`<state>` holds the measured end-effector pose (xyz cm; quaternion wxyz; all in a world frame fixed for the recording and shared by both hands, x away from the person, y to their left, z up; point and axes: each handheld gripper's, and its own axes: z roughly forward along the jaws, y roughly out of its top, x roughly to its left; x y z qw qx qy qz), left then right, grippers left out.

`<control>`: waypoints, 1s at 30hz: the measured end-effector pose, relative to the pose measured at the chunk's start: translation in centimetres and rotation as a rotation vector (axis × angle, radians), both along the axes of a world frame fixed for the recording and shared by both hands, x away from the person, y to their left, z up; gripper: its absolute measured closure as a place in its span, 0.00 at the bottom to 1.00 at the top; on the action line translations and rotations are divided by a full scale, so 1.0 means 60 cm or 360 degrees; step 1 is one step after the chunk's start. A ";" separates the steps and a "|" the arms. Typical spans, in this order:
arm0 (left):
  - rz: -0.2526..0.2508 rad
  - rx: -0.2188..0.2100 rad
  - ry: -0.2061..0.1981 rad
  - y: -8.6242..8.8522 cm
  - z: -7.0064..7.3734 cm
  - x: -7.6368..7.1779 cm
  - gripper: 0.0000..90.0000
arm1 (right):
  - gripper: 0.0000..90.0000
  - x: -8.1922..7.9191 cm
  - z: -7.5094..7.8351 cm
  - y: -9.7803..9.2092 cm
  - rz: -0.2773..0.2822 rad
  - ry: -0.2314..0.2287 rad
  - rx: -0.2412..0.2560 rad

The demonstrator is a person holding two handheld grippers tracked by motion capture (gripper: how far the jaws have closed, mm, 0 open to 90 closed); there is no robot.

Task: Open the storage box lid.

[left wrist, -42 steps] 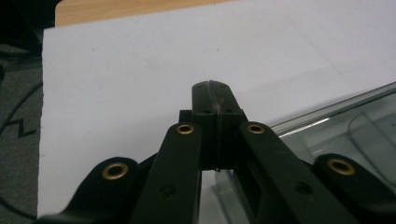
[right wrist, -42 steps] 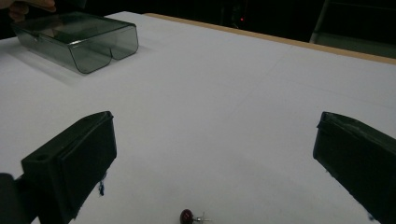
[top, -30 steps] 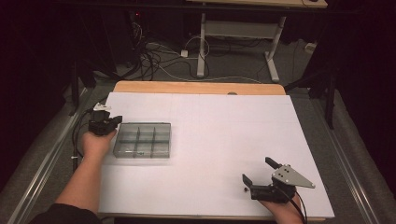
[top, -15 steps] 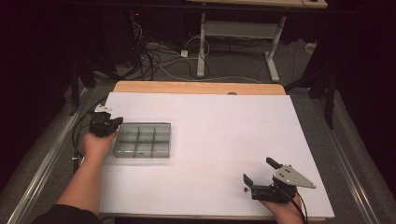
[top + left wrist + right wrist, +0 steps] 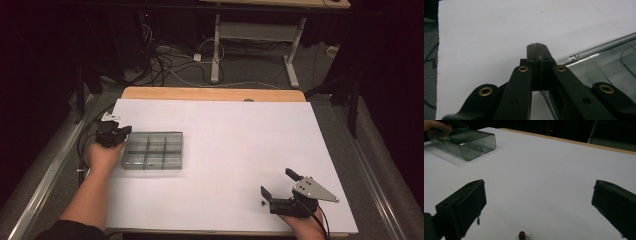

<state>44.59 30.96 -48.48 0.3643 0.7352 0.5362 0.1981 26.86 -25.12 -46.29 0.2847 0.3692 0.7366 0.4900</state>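
A clear grey compartment box (image 5: 152, 150) lies on the left part of the white table (image 5: 225, 130). My left gripper (image 5: 121, 131) is shut at the box's left end. In the left gripper view its jaws (image 5: 539, 51) are pressed flat together right beside the box's rim (image 5: 599, 48), and I see nothing between them. Near the front right edge, my right gripper (image 5: 277, 183) stands open. A tiny dark red bead on a metal pin (image 5: 523, 235) lies on the table between and just short of its jaws (image 5: 539, 195), and shows as a speck (image 5: 263, 203) in the high view.
The box (image 5: 464, 142) and a hand (image 5: 434, 125) show far off in the right gripper view. A wooden strip (image 5: 210, 94) borders the table's far edge. Cables (image 5: 170, 60) and a desk frame (image 5: 250, 35) lie on the floor beyond.
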 end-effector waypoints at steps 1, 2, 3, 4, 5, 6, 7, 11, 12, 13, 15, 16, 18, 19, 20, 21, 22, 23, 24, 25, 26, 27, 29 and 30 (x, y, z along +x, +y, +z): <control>0.0001 -0.0003 -0.0002 0.000 0.000 0.000 0.98 | 0.00 0.000 0.000 0.000 -0.0004 0.0005 0.0010; 0.0001 -0.0009 -0.0002 0.001 -0.001 -0.001 0.98 | 0.00 0.001 0.000 -0.001 -0.0006 0.0008 0.0018; 0.0000 -0.0011 -0.0002 0.001 -0.001 -0.001 0.98 | 0.00 0.001 0.000 -0.001 -0.0007 0.0008 0.0019; -0.0001 -0.0010 -0.0002 0.001 -0.001 -0.001 0.98 | 0.00 0.000 0.001 -0.001 -0.0008 0.0006 0.0018; -0.0002 -0.0010 -0.0001 0.001 -0.001 -0.001 0.98 | 0.00 0.000 0.001 0.000 -0.0007 0.0002 0.0018; -0.0004 -0.0010 -0.0001 0.001 0.000 -0.002 0.98 | 0.00 -0.001 0.002 0.000 -0.0009 0.0000 0.0015; -0.0007 -0.0008 -0.0001 0.001 0.000 -0.002 0.98 | 0.00 -0.001 0.003 -0.001 -0.0010 -0.0002 0.0016; -0.0010 -0.0017 -0.0009 0.000 -0.001 -0.004 0.98 | 0.00 -0.001 0.003 -0.001 -0.0020 -0.0002 0.0018; -0.0015 -0.0015 -0.0011 0.000 -0.002 -0.004 0.98 | 0.00 -0.001 0.003 0.000 -0.0018 -0.0004 0.0015; -0.0019 -0.0012 -0.0014 -0.001 -0.002 -0.004 0.98 | 0.00 0.000 0.002 0.001 -0.0015 -0.0004 0.0011; -0.0020 -0.0015 -0.0024 -0.002 -0.003 -0.005 0.98 | 0.00 0.001 0.001 0.002 -0.0014 -0.0003 0.0009; -0.0021 -0.0019 -0.0028 -0.003 -0.003 -0.006 0.98 | 0.00 0.001 0.001 0.002 -0.0014 0.0001 0.0010; -0.0028 -0.0029 -0.0031 -0.005 -0.004 -0.007 0.98 | 0.00 0.000 0.000 0.002 -0.0012 0.0001 0.0003; -0.0031 -0.0027 -0.0032 -0.006 -0.004 -0.008 0.98 | 0.00 0.000 0.000 0.002 -0.0012 0.0003 0.0003; -0.0038 -0.0024 -0.0032 -0.008 -0.003 -0.009 0.98 | 0.00 0.000 0.000 0.002 -0.0011 0.0004 0.0003; -0.0048 -0.0022 -0.0029 -0.010 -0.003 -0.010 0.98 | 0.00 0.001 -0.001 0.002 -0.0013 0.0007 0.0002; -0.0064 -0.0015 -0.0027 -0.013 -0.002 -0.011 0.98 | 0.00 0.001 -0.001 0.002 -0.0012 0.0005 0.0002; -0.0071 -0.0007 -0.0027 -0.016 -0.001 -0.012 0.98 | 0.00 0.001 0.000 0.001 -0.0013 0.0006 0.0007; -0.0080 0.0001 -0.0029 -0.020 -0.001 -0.013 0.98 | 0.00 0.001 0.000 0.001 -0.0013 0.0005 0.0007; -0.0090 0.0004 -0.0028 -0.024 -0.001 -0.013 0.98 | 0.00 0.000 0.001 0.001 -0.0012 0.0002 0.0008; -0.0097 0.0002 -0.0028 -0.029 -0.001 -0.014 0.98 | 0.00 0.000 0.001 0.001 -0.0012 0.0000 0.0009; -0.0109 0.0000 -0.0029 -0.034 -0.001 -0.015 0.98 | 0.00 0.000 0.001 0.000 -0.0013 -0.0002 0.0008; -0.0141 0.0005 -0.0031 -0.047 -0.001 -0.016 0.98 | 0.00 0.000 0.001 0.000 -0.0012 -0.0001 0.0011; -0.0158 0.0004 -0.0034 -0.053 -0.002 -0.017 0.98 | 0.00 -0.001 0.001 0.001 -0.0012 0.0002 0.0011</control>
